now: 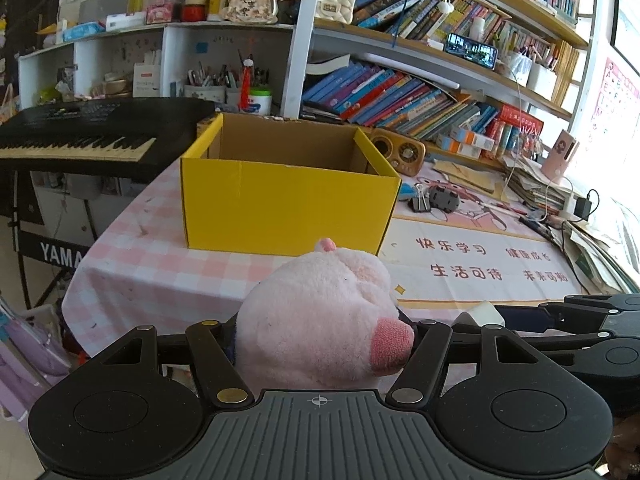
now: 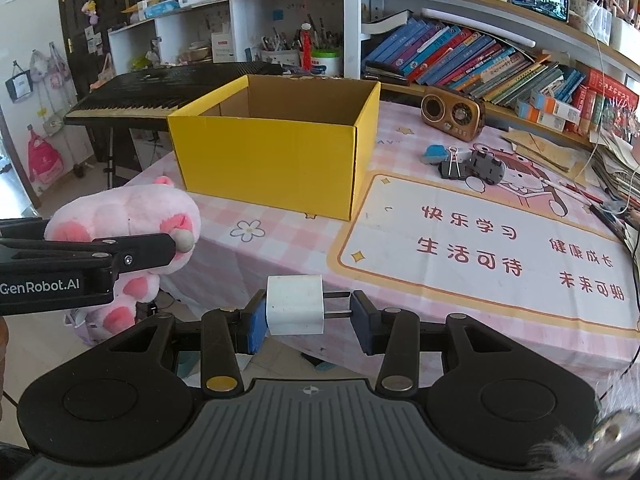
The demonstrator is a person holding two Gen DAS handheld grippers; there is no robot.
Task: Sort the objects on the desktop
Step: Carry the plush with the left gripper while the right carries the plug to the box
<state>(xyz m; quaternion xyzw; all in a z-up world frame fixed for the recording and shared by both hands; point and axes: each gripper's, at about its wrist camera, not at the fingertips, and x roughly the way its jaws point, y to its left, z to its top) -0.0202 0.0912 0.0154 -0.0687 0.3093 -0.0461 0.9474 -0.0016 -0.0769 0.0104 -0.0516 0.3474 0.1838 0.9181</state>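
White plastic charger plug [image 2: 295, 305] sits clamped between the right gripper's [image 2: 308, 314] fingers, prongs at 3 o'clock. The left gripper's [image 1: 322, 340] fingers squeeze a pink plush toy [image 1: 320, 316]. At 12 o'clock, the yellow box [image 2: 276, 160] stands open on the table [image 2: 500, 280].

A black Yamaha keyboard [image 1: 80, 136] stands on its stand at the far left, beside the table, whose pink checked cloth [image 2: 288, 236] carries a printed mat with red Chinese characters [image 2: 472, 248]. Behind it, slanted rows of books [image 1: 400, 96] fill the shelves, and a phone [image 1: 472, 51] with a lit screen sits on one shelf. A brown retro radio [image 2: 452, 113] rests near the back. Cups of pens [image 1: 224, 80] crowd a white cubby.
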